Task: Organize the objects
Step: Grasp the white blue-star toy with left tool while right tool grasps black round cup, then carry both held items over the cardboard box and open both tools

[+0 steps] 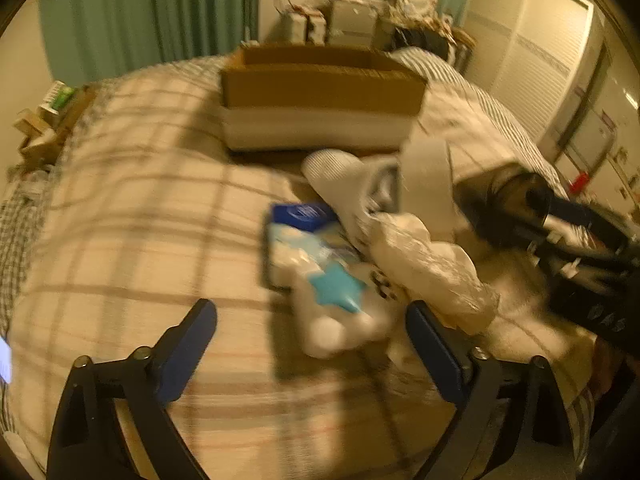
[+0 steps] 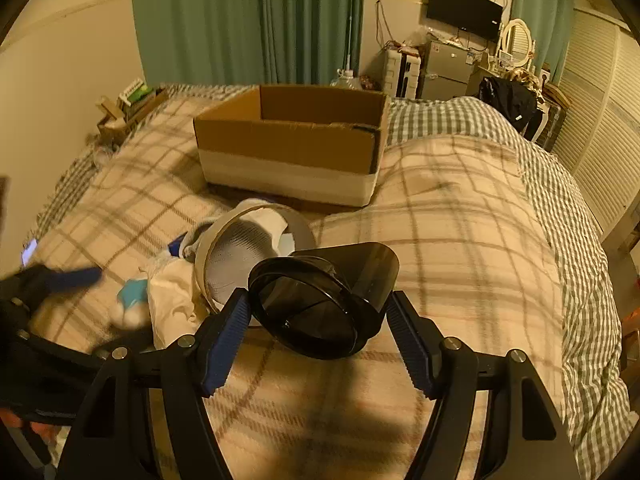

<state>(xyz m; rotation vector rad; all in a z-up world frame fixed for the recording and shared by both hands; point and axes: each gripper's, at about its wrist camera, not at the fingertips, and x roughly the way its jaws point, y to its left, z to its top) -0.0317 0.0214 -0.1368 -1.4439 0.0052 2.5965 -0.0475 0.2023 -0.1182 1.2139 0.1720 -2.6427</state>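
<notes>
A plaid blanket (image 2: 460, 240) covered the bed, and an open cardboard box (image 2: 292, 140) sat on it toward the far side, in front of green curtains (image 2: 248, 20). The right gripper (image 2: 316, 320) had its blue-padded fingers (image 2: 224, 340) on either side of a dark, see-through plastic cup (image 2: 324, 300) that lay tilted on the blanket with its wide mouth turned toward the camera; the pads sat right against its sides, though whether they truly pressed on it could not be told. Just beyond the cup lay a pale round basket (image 2: 248, 248) tipped on its side, and beside that a crumpled white plastic bag (image 2: 172, 300). The left wrist view was blurred. There the left gripper (image 1: 312, 320) hung over the blanket with its fingers (image 1: 192, 344) spread wide apart and nothing between them but the near end of a white soft toy with a turquoise star on it (image 1: 336, 300), which neither pad touched. Past the toy lay a packet with a blue top (image 1: 304, 232), touching the bag and the basket. The cardboard box stood well beyond this heap. The other gripper and the dark cup showed at the right edge of that view, near the heap.
</notes>
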